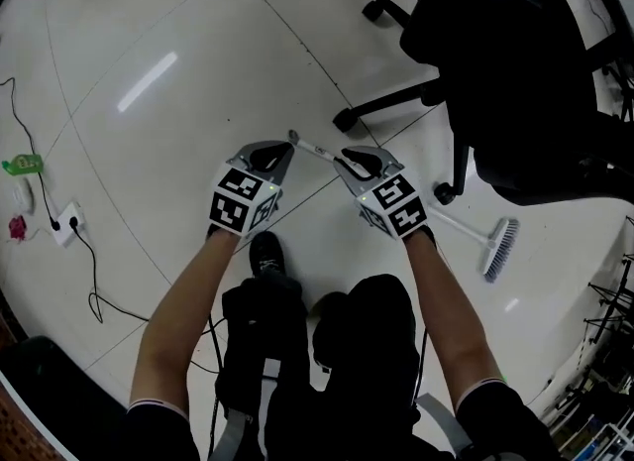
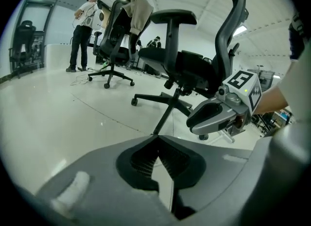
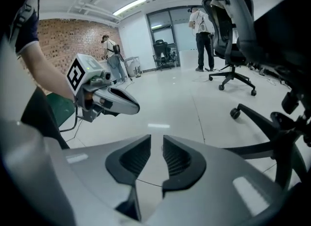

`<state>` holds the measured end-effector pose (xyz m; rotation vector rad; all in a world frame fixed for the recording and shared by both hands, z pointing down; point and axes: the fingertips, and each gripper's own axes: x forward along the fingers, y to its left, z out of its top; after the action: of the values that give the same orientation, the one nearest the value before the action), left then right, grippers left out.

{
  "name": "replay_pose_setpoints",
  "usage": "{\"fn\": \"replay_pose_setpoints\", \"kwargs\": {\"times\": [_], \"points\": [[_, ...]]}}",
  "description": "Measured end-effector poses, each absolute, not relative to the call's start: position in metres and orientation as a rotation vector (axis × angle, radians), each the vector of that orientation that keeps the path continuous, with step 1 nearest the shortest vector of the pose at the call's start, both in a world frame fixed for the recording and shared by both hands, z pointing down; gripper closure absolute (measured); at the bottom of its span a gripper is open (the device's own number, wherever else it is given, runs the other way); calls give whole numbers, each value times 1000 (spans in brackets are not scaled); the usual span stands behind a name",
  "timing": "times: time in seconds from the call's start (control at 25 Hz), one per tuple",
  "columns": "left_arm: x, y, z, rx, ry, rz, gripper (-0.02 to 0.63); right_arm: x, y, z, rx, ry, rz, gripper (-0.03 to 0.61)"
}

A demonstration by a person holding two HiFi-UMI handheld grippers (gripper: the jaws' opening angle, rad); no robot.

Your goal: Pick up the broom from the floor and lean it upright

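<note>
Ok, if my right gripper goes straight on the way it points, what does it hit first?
Most likely the bare floor: the right gripper slants down, and only tile shows between its open jaws. The broom handle lies close by, so I'm unsure.

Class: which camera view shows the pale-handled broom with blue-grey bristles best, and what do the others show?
The head view: the pale-handled, blue-bristled broom lies on the white floor, visible from handle tip to bristles. The right gripper view shows none of it; the left gripper view shows nothing clearly.
</note>
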<state>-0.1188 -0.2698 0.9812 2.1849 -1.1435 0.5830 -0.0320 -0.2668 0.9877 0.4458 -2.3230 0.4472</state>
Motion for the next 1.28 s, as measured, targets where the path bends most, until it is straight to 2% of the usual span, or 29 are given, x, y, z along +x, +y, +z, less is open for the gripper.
{"fn": "replay_pose_setpoints", "kwargs": {"times": [0.36,0.64,0.88,0.96,1.08,1.28], "points": [[-123,-270,1089,2150,-1151,609,614,-35,-273,1117,333,-2261,430,482],[-121,-268,1119,2154,-1137,643,614,-35,-271,1193,247,-2187,424,429],[-121,-264,1126,2144,-1158,652,614,-33,-259,1221,214,-2124,384,397],[-119,-263,1129,2134,-1161,647,614,-28,-260,1228,222,-2105,335,397],[-116,-261,1133,2136,-1155,663,614,-27,-259,1234,209,-2067,258,479],[-112,-257,1127,2149,-1161,657,614,-30,-252,1220,162,-2058,208,485]]}}
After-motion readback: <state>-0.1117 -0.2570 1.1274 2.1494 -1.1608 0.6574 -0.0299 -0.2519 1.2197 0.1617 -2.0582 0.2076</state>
